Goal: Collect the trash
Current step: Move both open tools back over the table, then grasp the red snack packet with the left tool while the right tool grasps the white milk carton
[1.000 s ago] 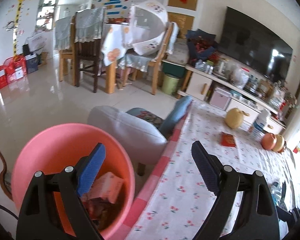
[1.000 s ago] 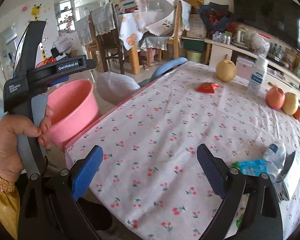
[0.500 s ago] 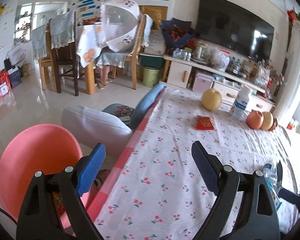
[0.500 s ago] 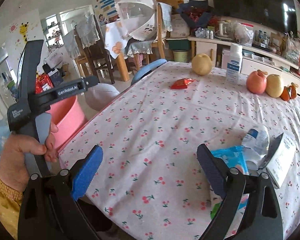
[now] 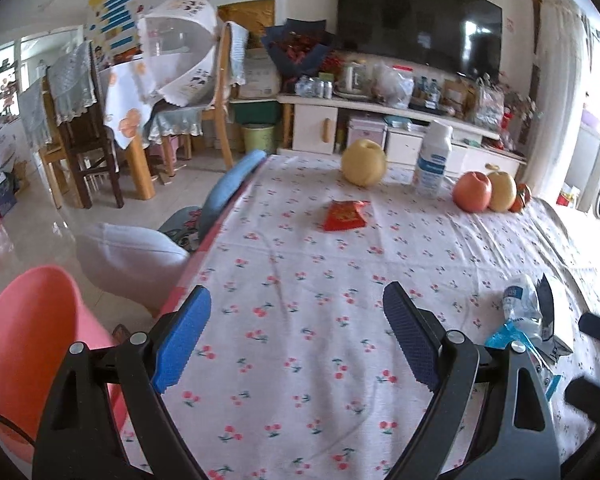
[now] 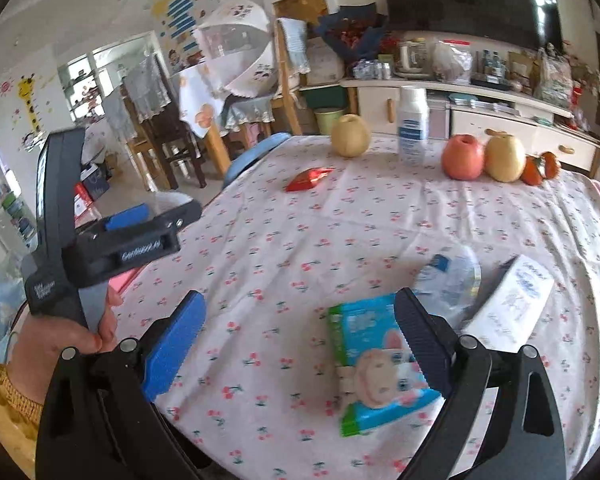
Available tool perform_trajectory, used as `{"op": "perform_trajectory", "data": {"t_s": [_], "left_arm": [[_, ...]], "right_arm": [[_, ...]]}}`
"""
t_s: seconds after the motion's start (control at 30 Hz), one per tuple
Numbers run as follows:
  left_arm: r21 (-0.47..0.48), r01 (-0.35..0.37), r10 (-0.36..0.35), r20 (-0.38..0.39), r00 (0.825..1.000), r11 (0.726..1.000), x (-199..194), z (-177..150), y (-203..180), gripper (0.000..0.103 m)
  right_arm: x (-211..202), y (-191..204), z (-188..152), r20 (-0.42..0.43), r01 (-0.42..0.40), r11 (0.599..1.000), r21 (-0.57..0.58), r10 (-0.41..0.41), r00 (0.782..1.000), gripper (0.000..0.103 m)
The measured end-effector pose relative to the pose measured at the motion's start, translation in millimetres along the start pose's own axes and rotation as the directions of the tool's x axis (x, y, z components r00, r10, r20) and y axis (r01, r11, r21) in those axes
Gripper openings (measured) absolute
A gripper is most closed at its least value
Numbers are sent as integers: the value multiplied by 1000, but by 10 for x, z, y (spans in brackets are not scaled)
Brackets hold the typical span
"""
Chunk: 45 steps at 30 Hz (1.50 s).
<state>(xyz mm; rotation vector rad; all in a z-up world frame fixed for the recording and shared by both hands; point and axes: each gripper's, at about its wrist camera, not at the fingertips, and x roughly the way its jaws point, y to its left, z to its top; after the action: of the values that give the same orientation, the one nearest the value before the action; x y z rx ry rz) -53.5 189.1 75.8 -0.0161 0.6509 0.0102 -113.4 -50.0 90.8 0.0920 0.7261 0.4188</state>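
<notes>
My left gripper (image 5: 296, 338) is open and empty above the near left part of the cherry-print tablecloth (image 5: 340, 280). The pink bin (image 5: 28, 344) stands beside the table at lower left. A red packet (image 5: 345, 216) lies far ahead. My right gripper (image 6: 300, 344) is open and empty, just above a blue-green wet-wipe pack (image 6: 374, 364) that lies under its right finger. A crushed plastic bottle (image 6: 452, 276) and a white box (image 6: 512, 300) lie just beyond. The left gripper's body (image 6: 100, 236) shows at left in the right wrist view.
A pear (image 5: 364, 162), a white bottle (image 5: 434, 160), an apple (image 5: 472, 191) and more fruit (image 5: 502, 192) stand at the table's far edge. A grey-cushioned stool (image 5: 132, 256) sits beside the bin. Dining chairs (image 5: 80, 128) and a TV cabinet (image 5: 380, 124) are behind.
My left gripper has swung right, from over the pink bin to over the table. My right gripper has moved right and forward, onto the wet-wipe pack. Both stay open.
</notes>
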Motion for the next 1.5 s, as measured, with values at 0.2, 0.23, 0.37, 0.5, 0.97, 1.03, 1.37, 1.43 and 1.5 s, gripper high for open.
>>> {"op": "perform_trajectory", "data": {"t_s": [0.2, 0.23, 0.37, 0.5, 0.97, 1.03, 1.37, 1.43, 1.5], "left_arm": [[-1, 62, -62, -30, 998, 998, 132, 15, -213, 88], [9, 67, -67, -36, 997, 998, 163, 20, -268, 88], [40, 79, -77, -54, 996, 996, 294, 62, -462, 88], [26, 100, -98, -63, 993, 995, 474, 174, -549, 88], [-7, 124, -123, -160, 979, 992, 1423, 656, -640, 88], [-23, 115, -117, -182, 976, 993, 1573, 723, -620, 88], [-56, 84, -96, -255, 962, 995, 2029, 859, -537, 82], [-76, 85, -103, -264, 959, 993, 2090, 856, -519, 78], [-78, 81, -99, -268, 958, 994, 2133, 841, -521, 77]], "right_arm": [[-108, -461, 96, 13, 52, 995, 85, -54, 998, 94], [-126, -544, 113, 16, 68, 993, 92, -69, 997, 94], [-152, -972, 160, -6, 131, 980, 152, -132, 991, 94], [-89, -1430, 130, -74, 158, 950, 269, -143, 987, 94], [241, -1886, 25, -240, 163, 900, 403, -68, 968, 94], [266, -1902, 33, -247, 168, 901, 401, -71, 966, 94], [407, -2041, 7, -268, 161, 883, 442, -42, 962, 94], [436, -2060, -10, -267, 139, 874, 466, -11, 964, 94], [445, -2069, -16, -263, 141, 871, 471, -14, 965, 94]]}}
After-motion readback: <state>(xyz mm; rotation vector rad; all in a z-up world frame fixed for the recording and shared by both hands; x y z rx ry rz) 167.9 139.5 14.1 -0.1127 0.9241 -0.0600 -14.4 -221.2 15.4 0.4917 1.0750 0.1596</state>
